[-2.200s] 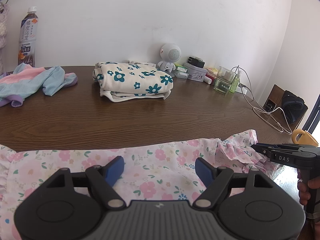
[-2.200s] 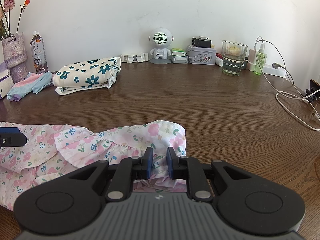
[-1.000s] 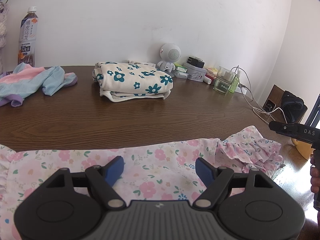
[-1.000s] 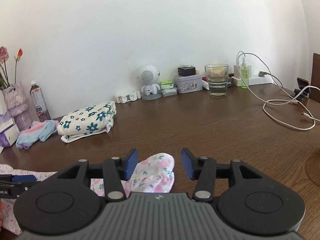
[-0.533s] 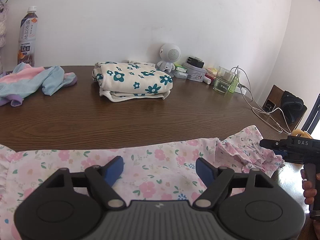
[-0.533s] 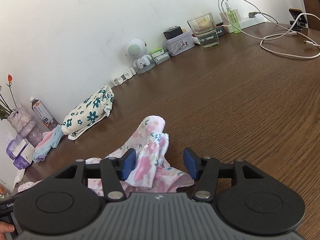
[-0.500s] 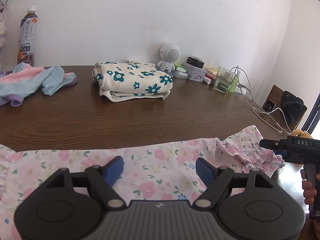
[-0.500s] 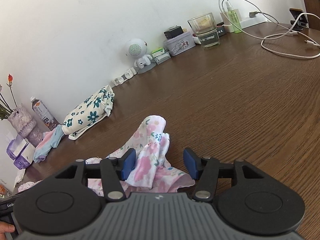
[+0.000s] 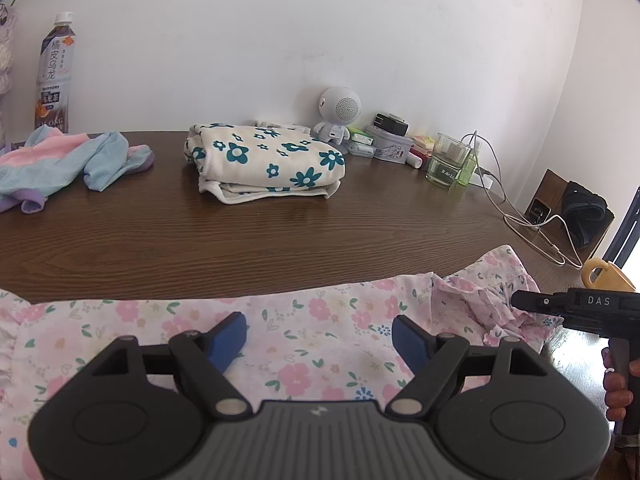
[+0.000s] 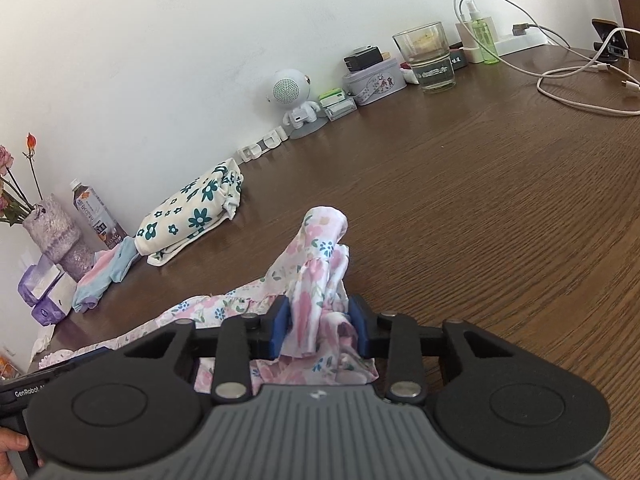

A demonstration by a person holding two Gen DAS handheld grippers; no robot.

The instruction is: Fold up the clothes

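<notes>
A pink floral garment (image 9: 304, 320) lies spread along the near edge of the brown table (image 9: 280, 236). My left gripper (image 9: 320, 338) is open and hovers just over its middle. My right gripper (image 10: 319, 326) has closed on the garment's bunched ruffled end (image 10: 320, 264), which stands up between the blue pads. In the left wrist view the right gripper (image 9: 576, 308) sits at the garment's right end.
A folded cream garment with teal flowers (image 9: 266, 162) and a crumpled pink and blue garment (image 9: 60, 164) lie further back. A bottle (image 9: 54, 76), robot-shaped speaker (image 9: 340, 114), tin, glass (image 9: 446, 160), cables (image 10: 580, 92) and a vase (image 10: 56, 236) line the wall.
My right gripper opened, moved back onto the garment's ruffled end and closed on it. My left gripper has stayed still and open.
</notes>
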